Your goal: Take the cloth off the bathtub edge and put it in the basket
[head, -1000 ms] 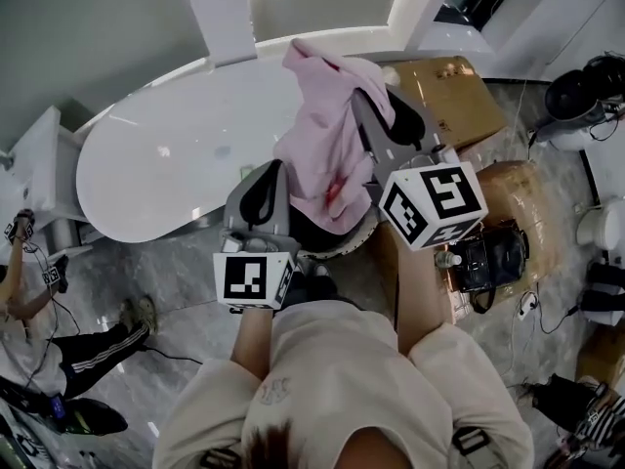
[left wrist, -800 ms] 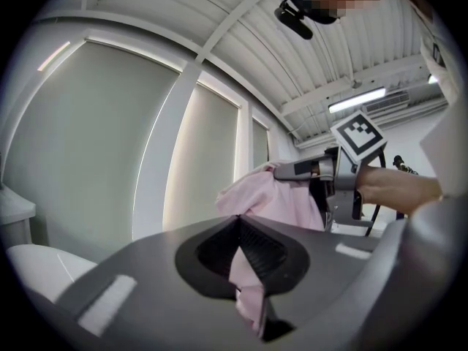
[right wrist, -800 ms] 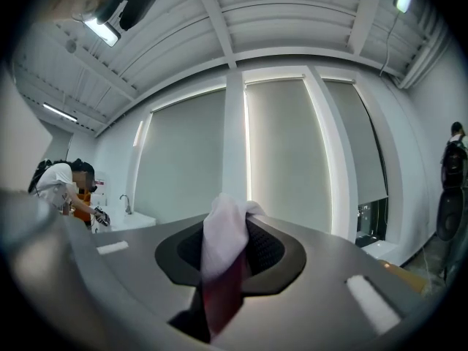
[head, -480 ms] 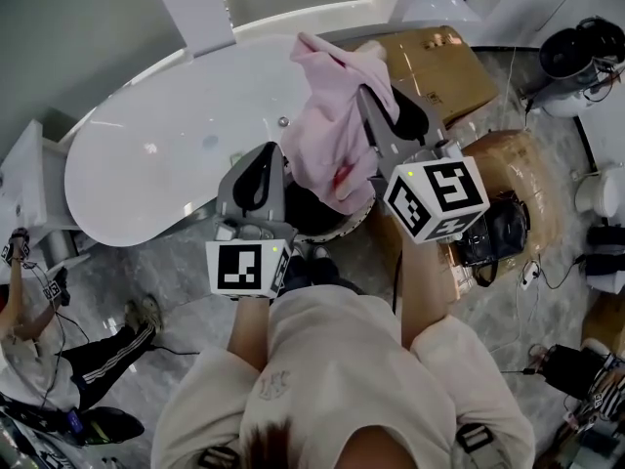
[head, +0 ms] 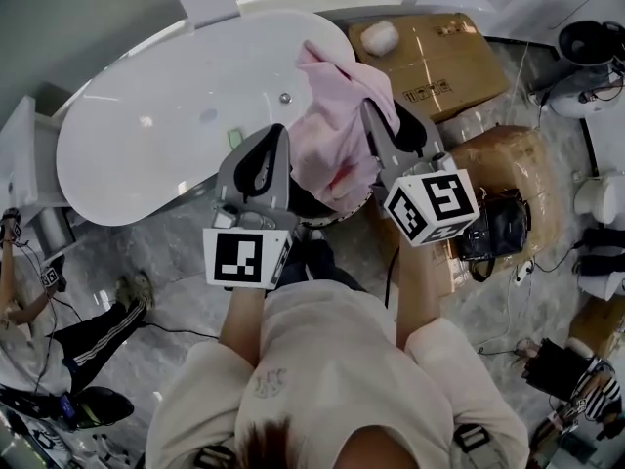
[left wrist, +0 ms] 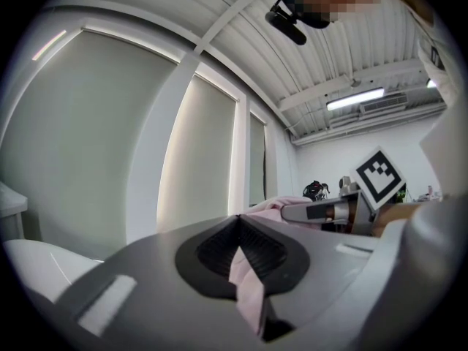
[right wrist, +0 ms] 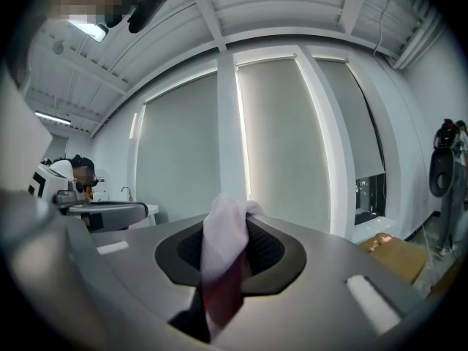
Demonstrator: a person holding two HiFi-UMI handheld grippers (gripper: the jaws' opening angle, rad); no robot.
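Observation:
A pink cloth [head: 337, 115] hangs in the air between my two grippers, lifted off the white bathtub [head: 166, 115]. My left gripper [head: 274, 137] is shut on one part of the pink cloth [left wrist: 246, 287], which shows pinched between the dark pads. My right gripper [head: 372, 108] is shut on another bunch of the cloth [right wrist: 223, 247], which sticks up out of its jaws. Just below the cloth's lower end lies the dark round basket [head: 357, 206], mostly hidden by the cloth and the grippers.
A cardboard box [head: 439, 57] with a white bundle [head: 379, 35] on it stands right of the tub. A brown wrapped parcel [head: 503, 159] and a black bag [head: 493, 228] lie at the right. A person [head: 68, 345] stands at the lower left. Cables run over the marble floor.
Both grippers have kept their hold on the cloth. The tub has slid left and farther off in the head view, and the cardboard box has come more into sight.

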